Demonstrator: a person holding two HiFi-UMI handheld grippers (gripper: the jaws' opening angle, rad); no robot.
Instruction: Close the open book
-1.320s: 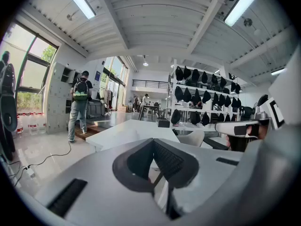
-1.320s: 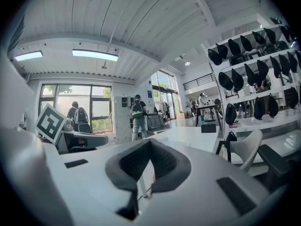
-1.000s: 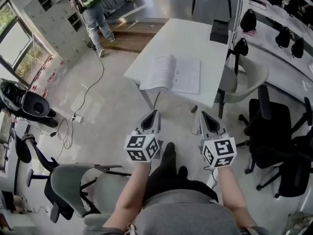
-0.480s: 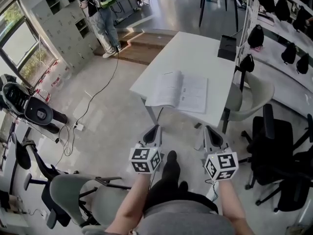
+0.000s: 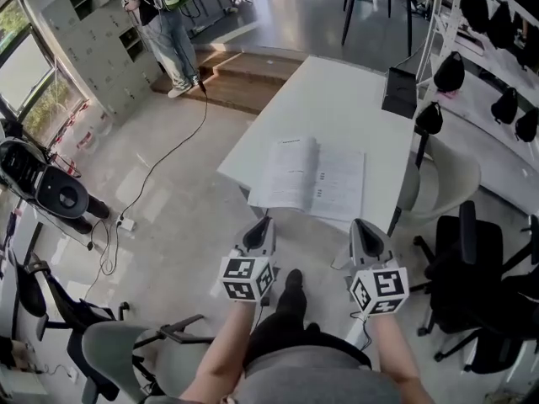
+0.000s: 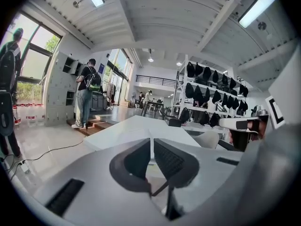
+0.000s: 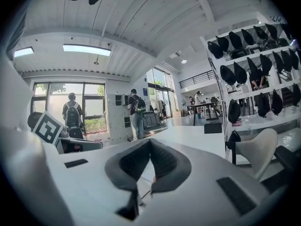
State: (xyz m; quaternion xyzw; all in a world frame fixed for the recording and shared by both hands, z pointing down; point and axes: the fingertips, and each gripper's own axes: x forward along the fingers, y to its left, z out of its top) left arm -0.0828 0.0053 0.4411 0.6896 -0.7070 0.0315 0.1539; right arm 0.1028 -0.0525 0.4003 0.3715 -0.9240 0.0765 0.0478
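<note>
**A:** Where's the book, and what are your hands doing?

**B:** The book (image 5: 312, 178) lies open at the near end of the white surface (image 5: 337, 91), just ahead of me. My left hand-held gripper (image 5: 264, 222) and right hand-held gripper (image 5: 362, 224) are both closed on nothing. They're short of the near edge and touch nothing.

**A:** How would you close it well?

**B:** I'd come in level and slip one closed tip under the outer edge of the left half, which seems to arch up a little. Then I'd swing that half over to the right. The other tip should rest on the right page so the book doesn't slide.

**A:** Anything you can't make out?

**B:** Yes. In both gripper views my own jaws cover nearly all of the book. The print is too small to read, and I can't tell how thick each half is.
</note>
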